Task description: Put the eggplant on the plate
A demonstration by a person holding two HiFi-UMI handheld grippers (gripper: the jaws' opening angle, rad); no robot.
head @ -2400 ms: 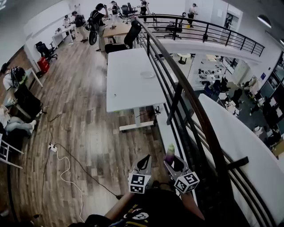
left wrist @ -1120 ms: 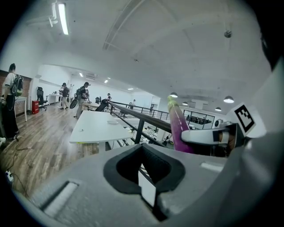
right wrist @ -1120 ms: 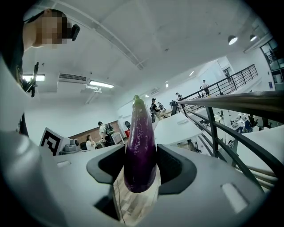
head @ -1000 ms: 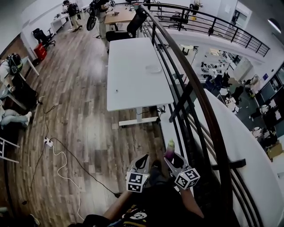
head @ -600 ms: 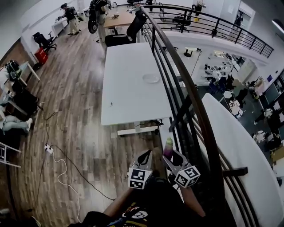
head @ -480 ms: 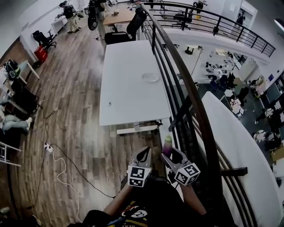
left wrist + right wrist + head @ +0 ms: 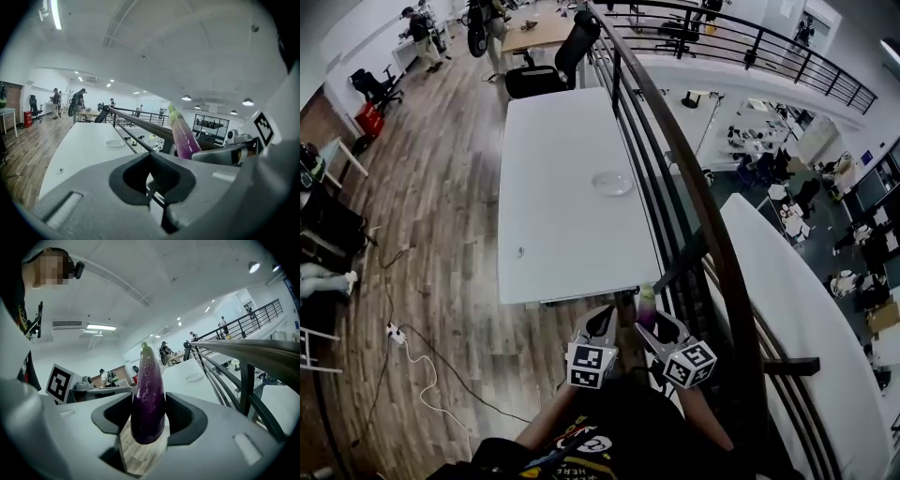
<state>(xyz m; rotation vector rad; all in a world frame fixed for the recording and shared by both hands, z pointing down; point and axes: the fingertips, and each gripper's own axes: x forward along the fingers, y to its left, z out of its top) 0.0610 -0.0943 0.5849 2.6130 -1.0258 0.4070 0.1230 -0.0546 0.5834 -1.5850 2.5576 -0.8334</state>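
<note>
A purple eggplant (image 7: pixel 147 394) with a green tip stands upright between the jaws of my right gripper (image 7: pixel 147 420), which is shut on it. In the head view the eggplant (image 7: pixel 646 305) sticks up from the right gripper (image 7: pixel 649 323), just short of the near edge of a long white table (image 7: pixel 553 234). A small clear plate (image 7: pixel 611 183) lies on that table, well ahead of both grippers. My left gripper (image 7: pixel 604 321) is held beside the right one, shut with nothing in it. In the left gripper view, the plate (image 7: pixel 115 143) and the eggplant (image 7: pixel 183 133) both show.
A dark metal railing (image 7: pixel 694 187) runs along the table's right side, with a drop to a lower floor beyond it. A black office chair (image 7: pixel 567 56) stands at the table's far end. A white cable and power strip (image 7: pixel 398 333) lie on the wood floor at left. People stand far back.
The table and plate have come closer and now sit just ahead of the grippers. Both grippers keep the same pose, the eggplant still held in the right one.
</note>
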